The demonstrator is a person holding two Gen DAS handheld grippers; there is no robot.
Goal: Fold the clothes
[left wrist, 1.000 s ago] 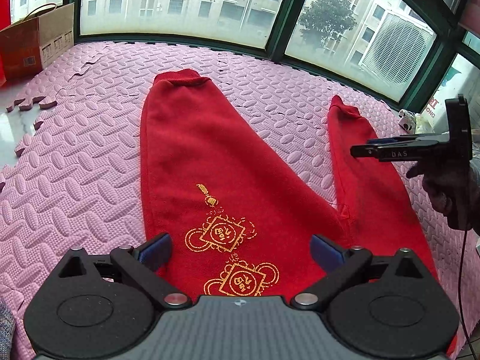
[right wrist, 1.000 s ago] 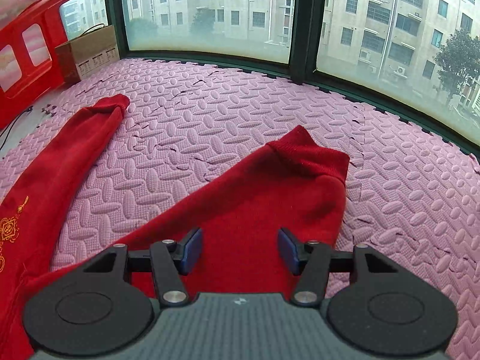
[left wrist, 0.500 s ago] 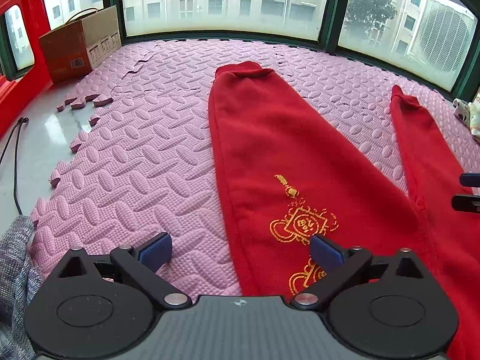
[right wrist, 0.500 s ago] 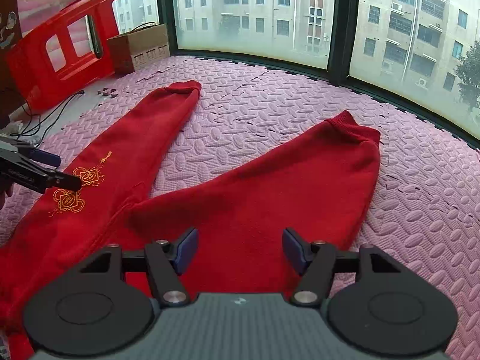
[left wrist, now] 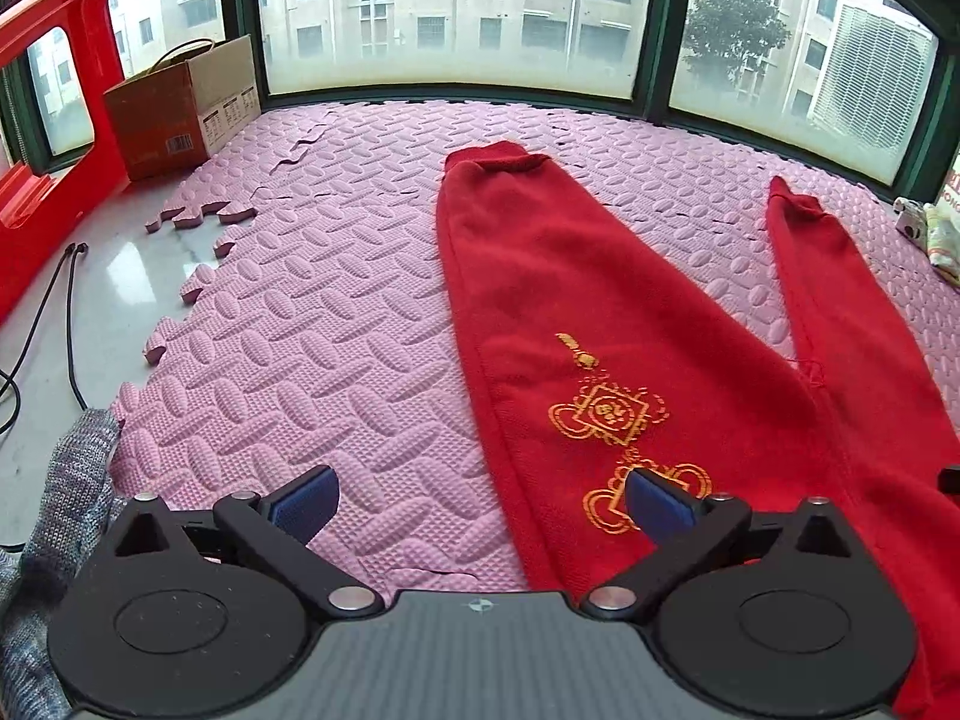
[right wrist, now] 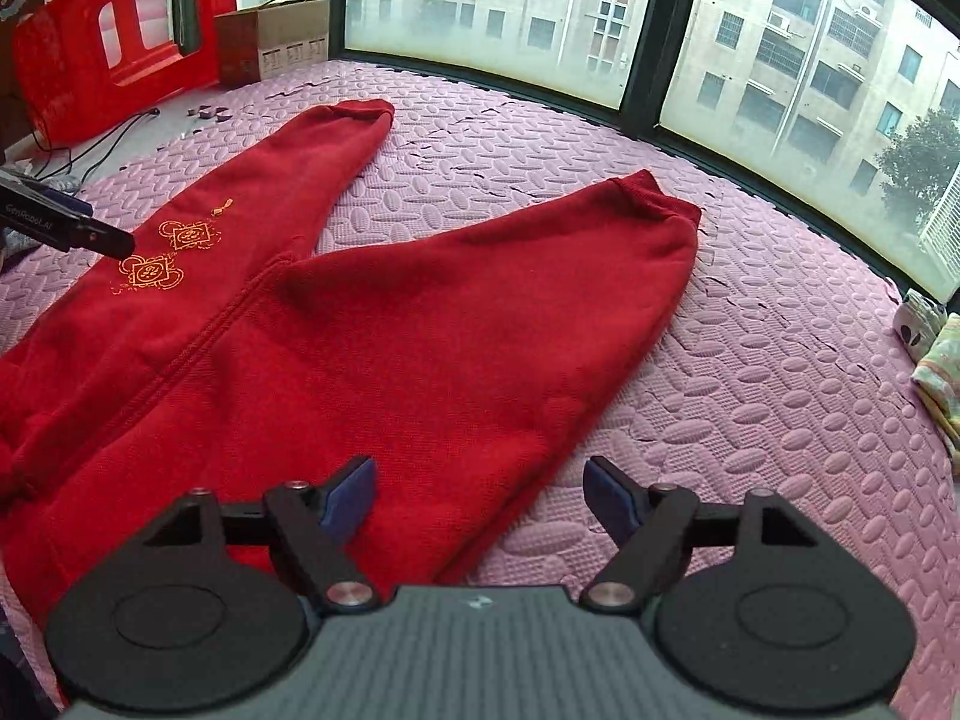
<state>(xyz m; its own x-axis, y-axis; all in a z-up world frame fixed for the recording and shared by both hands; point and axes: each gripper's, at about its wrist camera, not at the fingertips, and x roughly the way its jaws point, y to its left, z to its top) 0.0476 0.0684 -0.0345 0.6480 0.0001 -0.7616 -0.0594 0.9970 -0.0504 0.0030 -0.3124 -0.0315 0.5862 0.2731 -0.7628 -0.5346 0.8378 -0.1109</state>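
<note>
Red trousers [left wrist: 600, 276] [right wrist: 384, 324] with gold embroidery lie flat on the pink foam mat [left wrist: 312, 336], legs spread apart in a V. My left gripper [left wrist: 480, 501] hovers open over the outer edge of the embroidered leg, nothing between its blue pads. The left gripper's finger shows at the left edge of the right wrist view, over the embroidery. My right gripper [right wrist: 480, 495] hangs above the outer edge of the other leg; its jaws are opening, with nothing pinched between them.
A cardboard box [left wrist: 186, 108] and a red plastic piece of furniture [left wrist: 54, 120] stand at the back left. Black cables [left wrist: 66, 324] lie on bare floor left of the mat. Folded pale cloth [right wrist: 942, 384] sits at the right. Windows line the far edge.
Both views have swung left. The right gripper pulled back from the cuff toward the leg's wider part and its jaws widened. The left gripper shifted to the embroidered leg's outer edge.
</note>
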